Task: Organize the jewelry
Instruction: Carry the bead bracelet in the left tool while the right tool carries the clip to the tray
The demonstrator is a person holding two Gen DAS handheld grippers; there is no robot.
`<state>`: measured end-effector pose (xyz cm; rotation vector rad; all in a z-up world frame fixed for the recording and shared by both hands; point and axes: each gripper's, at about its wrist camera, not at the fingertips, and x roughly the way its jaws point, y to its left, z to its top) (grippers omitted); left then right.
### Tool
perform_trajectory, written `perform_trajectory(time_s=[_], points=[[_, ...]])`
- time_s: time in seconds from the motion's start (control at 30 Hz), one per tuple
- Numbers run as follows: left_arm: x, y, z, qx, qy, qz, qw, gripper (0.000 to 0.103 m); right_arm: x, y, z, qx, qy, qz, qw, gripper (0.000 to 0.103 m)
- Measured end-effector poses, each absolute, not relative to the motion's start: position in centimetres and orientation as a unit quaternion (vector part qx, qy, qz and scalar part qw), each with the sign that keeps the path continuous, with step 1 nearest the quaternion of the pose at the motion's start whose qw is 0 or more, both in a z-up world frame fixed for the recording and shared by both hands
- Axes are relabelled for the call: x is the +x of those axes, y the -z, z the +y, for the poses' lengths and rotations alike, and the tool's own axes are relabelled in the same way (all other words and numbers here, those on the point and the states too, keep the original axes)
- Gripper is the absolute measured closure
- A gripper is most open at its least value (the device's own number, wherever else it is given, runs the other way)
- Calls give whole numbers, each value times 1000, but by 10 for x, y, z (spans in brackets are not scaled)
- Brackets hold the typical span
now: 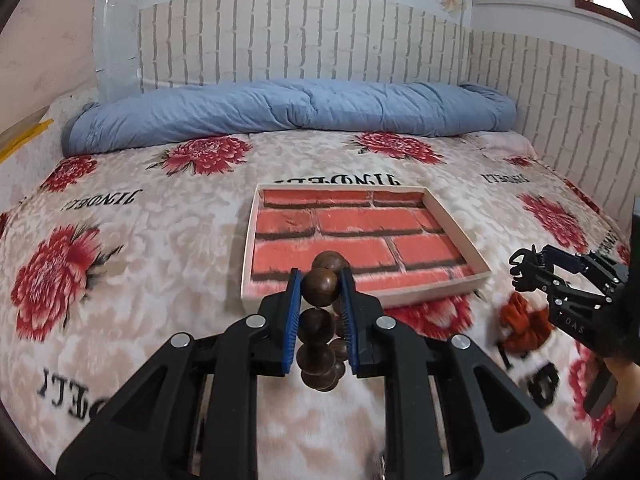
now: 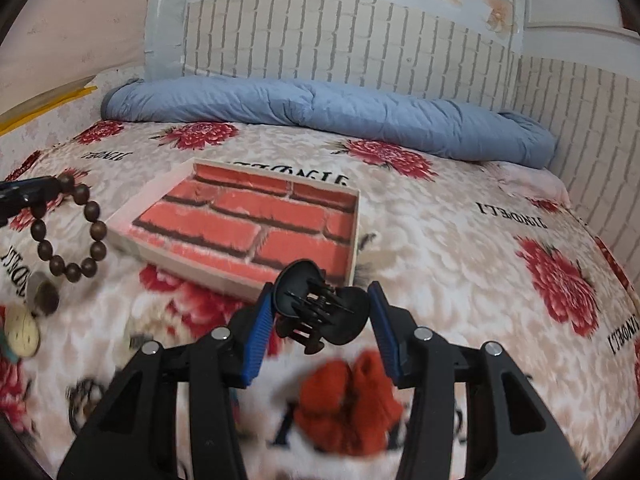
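Observation:
My left gripper point(image 1: 319, 286) is shut on a brown wooden bead bracelet point(image 1: 319, 312) and holds it above the bed, just short of the near edge of a shallow tray point(image 1: 452, 224) lined with red brick pattern. The bracelet also shows hanging at the left of the right wrist view point(image 2: 86, 232). My right gripper point(image 2: 320, 304) is shut on a black claw hair clip point(image 2: 320, 308), near the tray's point(image 2: 140, 204) front right corner. It shows at the right of the left wrist view point(image 1: 520, 270). An orange-red scrunchie point(image 2: 348, 404) lies on the bed below the right gripper.
The bed has a floral blanket point(image 1: 132, 240). A rolled blue duvet point(image 1: 288, 112) lies along the brick-pattern wall at the back. Small round items, one cream and button-like point(image 2: 22, 336) and one dark point(image 2: 46, 298), lie at the left in the right wrist view.

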<state>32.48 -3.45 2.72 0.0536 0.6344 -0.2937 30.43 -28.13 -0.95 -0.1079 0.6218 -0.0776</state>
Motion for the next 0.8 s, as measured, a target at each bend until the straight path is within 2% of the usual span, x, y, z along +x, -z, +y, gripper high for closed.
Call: perform_trajectory(time_s=[0.4, 0.8], points=[[453, -30, -66, 37, 120, 320, 939, 85, 441, 4, -279, -20, 63, 335, 940, 57], [558, 22, -86, 23, 96, 381, 919, 85, 538, 43, -303, 37, 80, 379, 921, 57]])
